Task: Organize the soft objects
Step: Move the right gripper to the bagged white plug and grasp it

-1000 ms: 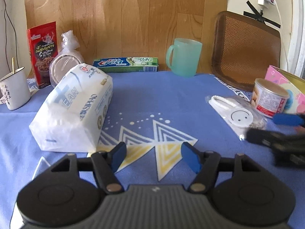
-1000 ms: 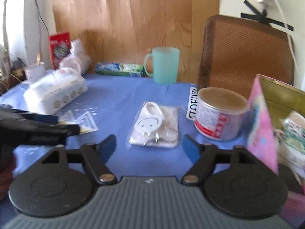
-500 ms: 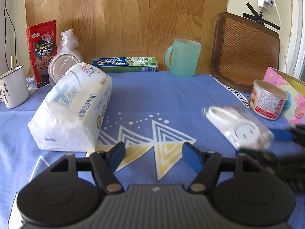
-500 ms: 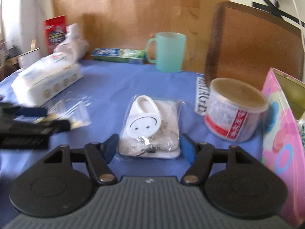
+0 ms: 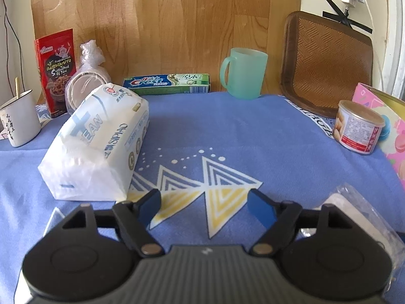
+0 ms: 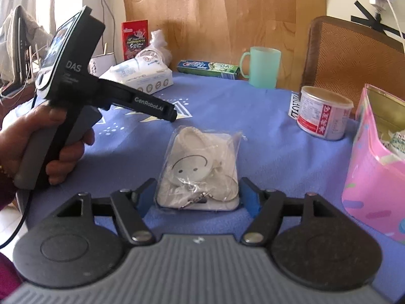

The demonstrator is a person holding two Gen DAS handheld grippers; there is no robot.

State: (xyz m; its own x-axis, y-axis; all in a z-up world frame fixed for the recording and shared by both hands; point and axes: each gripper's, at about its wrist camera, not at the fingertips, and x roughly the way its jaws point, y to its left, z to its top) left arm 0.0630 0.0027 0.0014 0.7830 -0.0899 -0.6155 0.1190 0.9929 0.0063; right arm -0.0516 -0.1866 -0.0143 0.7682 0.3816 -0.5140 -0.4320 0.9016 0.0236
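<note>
Table (image 5: 253, 131), blue cloth: we list it first. Tissue pack (image 5: 101, 144), on the table's left side, ahead of our left claw (image 5: 206, 209), whose jaws stand apart over bare cloth. Pink box (image 6: 374, 174), right edge. Tin can (image 6: 324, 112), beside the box. Clear pouch with smiley-face item (image 6: 200, 169), flat on the cloth between the spread jaws of our right claw (image 6: 198, 195); contact we cannot tell.

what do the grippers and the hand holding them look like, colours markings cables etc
Both grippers, left gripper and right gripper, have black linkage arms, blue finger pads, round black discs and a ribbed grey body. The left one's black housing reads DAS and GenRobot.AI, with a grey handle and black cable. The left hand is bare, with a maroon sleeve.
</note>
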